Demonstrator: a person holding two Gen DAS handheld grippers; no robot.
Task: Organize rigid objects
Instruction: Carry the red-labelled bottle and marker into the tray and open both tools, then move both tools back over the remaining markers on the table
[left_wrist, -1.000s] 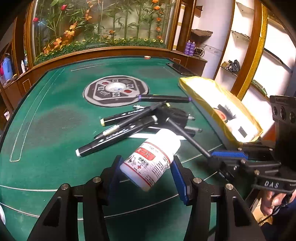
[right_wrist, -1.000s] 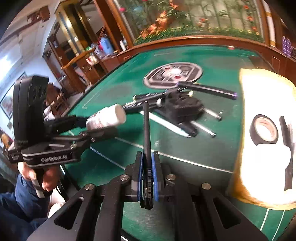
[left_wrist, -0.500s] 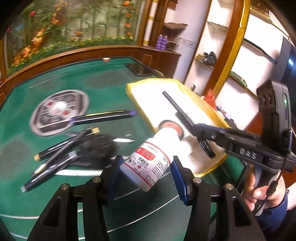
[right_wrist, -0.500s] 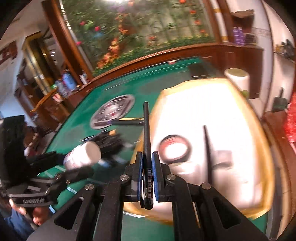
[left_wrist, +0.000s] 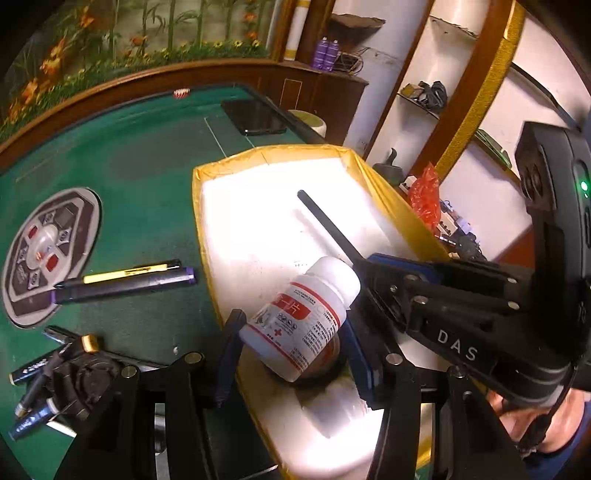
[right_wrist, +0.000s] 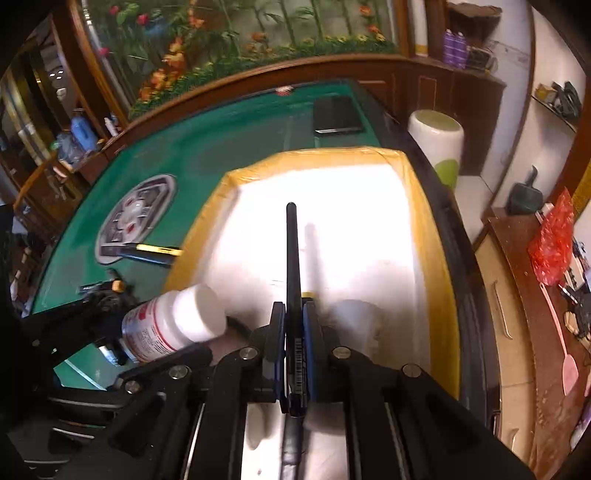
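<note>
Left gripper (left_wrist: 291, 354): its jaws are pinching the white pill bottle (left_wrist: 303, 314) across the body, cap tilting up and away, so the bottle is hanging clear above the near end of the tray (left_wrist: 207, 236).
Right gripper (right_wrist: 293, 354): its jaws are pressing together on a thin black pen (right_wrist: 291, 258), gripping it near its tail so the long shaft is pointing out over the tray's white floor.
Why held so: both loads are being carried high, probably for release inside the yellow-rimmed tray.
Left behind: a purple-capped marker (left_wrist: 125, 286) and a yellow pen (left_wrist: 129, 268) are lying on the green counter (left_wrist: 147, 177) left of the tray; more markers (left_wrist: 33, 391) are sitting in a heap nearer.
Change: a second ago both grippers were over the marker heap; now both are hovering over the tray, grips unchanged.
</note>
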